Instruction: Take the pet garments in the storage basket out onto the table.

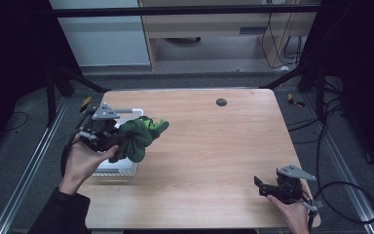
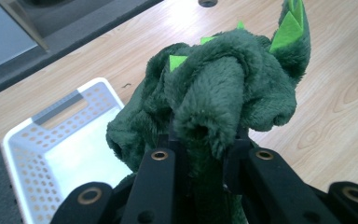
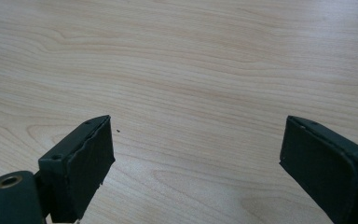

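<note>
Above the basket's [image 1: 126, 170] right edge, the left gripper [image 1: 108, 138] has its jaws clamped on the plush [image 1: 139, 136], which droops rightward over the surface [image 1: 214, 146]; right gripper [image 1: 268, 187] rests far off, jaws apart.

Dark green plush toy [image 2: 223, 93], lime spikes; white basket [image 2: 23, 140].

Both grippers black, brass-ringed screw holes; left gripper [image 1: 108, 138], right gripper [image 1: 265, 187] carry grey three-cornered plates, black cables; dark sleeve [image 1: 61, 214] lower left.
</note>
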{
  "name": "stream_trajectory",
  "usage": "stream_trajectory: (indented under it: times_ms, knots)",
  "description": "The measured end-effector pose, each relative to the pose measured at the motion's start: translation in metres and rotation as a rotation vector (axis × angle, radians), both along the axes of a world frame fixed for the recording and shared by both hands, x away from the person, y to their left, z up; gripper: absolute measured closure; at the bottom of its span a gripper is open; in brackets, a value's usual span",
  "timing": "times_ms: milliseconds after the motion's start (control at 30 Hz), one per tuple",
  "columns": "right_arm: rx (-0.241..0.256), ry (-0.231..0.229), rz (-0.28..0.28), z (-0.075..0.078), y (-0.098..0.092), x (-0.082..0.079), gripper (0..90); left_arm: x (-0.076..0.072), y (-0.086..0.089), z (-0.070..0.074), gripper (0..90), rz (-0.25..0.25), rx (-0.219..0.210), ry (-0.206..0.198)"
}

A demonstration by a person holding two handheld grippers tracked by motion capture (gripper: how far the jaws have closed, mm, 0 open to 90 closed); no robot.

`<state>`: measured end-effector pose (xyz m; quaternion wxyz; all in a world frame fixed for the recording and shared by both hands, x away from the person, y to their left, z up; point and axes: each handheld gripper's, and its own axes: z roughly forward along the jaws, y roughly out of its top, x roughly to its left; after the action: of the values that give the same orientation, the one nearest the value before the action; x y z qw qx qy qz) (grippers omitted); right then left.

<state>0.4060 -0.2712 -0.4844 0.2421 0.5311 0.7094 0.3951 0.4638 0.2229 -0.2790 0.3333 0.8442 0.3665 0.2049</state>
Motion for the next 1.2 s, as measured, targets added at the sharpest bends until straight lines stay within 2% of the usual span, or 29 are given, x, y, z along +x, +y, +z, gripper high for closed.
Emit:
stream_trajectory:
  times_ms: [300,700,1200]
  knots:
    - [0.003,-0.003,-0.001,0.001,0.0,0.0,9.6,0.003,-0.02,-0.005,78.4,-0.037,-0.004,0.007]
    - [0.003,-0.007,0.0,0.002,-0.001,-0.001,9.6,0.005,-0.047,-0.009,78.4,-0.102,0.023,0.022]
    - [0.007,-0.013,-0.004,0.002,-0.001,-0.001,9.2,0.01,-0.075,-0.032,78.3,-0.158,0.043,0.067]
